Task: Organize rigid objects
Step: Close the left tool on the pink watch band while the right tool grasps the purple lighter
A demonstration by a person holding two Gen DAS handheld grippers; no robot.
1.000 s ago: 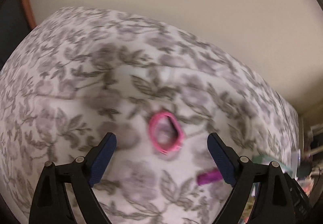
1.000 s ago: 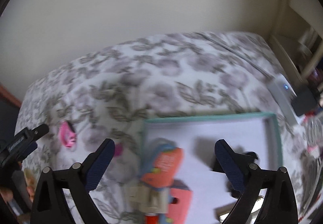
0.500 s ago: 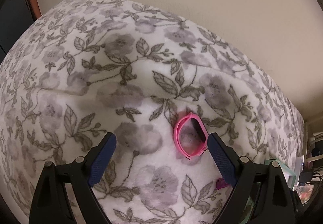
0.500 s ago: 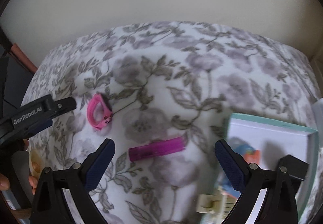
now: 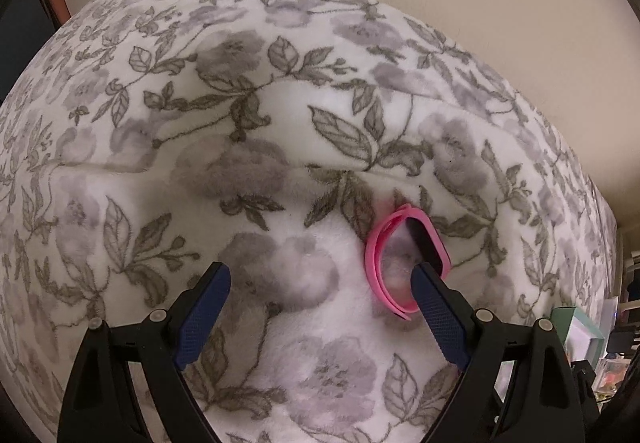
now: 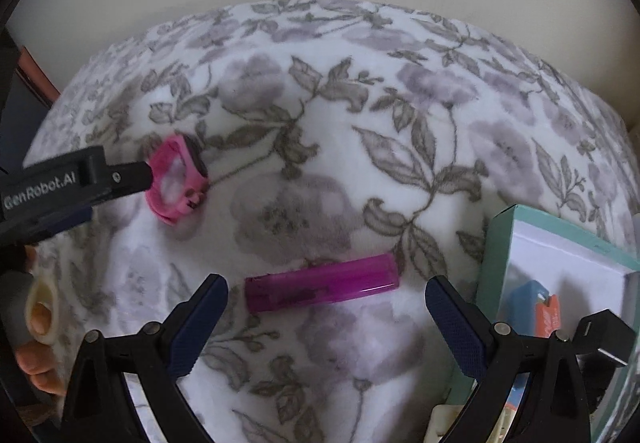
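A pink wristband with a black face (image 5: 404, 263) lies on the floral blanket; it also shows in the right wrist view (image 6: 178, 179). My left gripper (image 5: 320, 283) is open, its right fingertip (image 5: 424, 279) at the band's loop, the band off to the right of the gap. A purple translucent lighter (image 6: 322, 283) lies flat just beyond my open right gripper (image 6: 326, 299), between its fingertips. A teal box (image 6: 500, 243) with white inside holds several small items at the right.
The floral blanket (image 6: 320, 123) covers a soft raised surface against a beige wall. The box edge also shows at the far right in the left wrist view (image 5: 576, 327). A black adapter (image 6: 604, 335) sits in the box. Clutter lies beyond the right edge.
The left gripper has moved closer to the pink band, its right finger now at the loop. The right gripper swung left from the box to the purple lighter.
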